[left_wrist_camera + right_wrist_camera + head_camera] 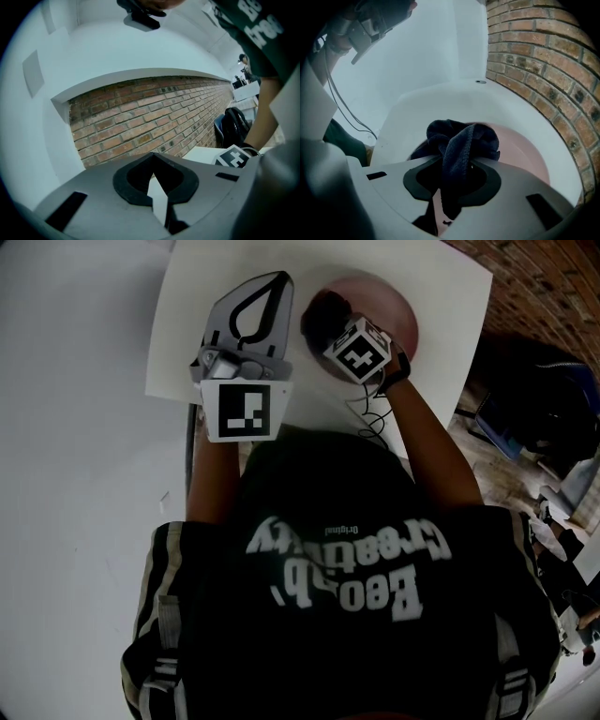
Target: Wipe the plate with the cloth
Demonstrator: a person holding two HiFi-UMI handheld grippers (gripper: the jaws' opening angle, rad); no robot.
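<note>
Plate [527, 152]: 1, pink; 1 dark cloth [461, 138] clamped in right claw [457, 162]; left claw [153, 155] closed, empty.

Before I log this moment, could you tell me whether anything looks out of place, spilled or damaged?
Nothing stands out: the right claw grips the dark cloth over the pink plate, and the left claw is shut and empty.

Left gripper [278, 282] points forward, roughly level, jaws closed tip to tip, nothing between them. Right gripper [459, 164] tilts down, jaws clamped on cloth [461, 138]. Both forearms reach forward, right forearm [429, 442] bare
</note>
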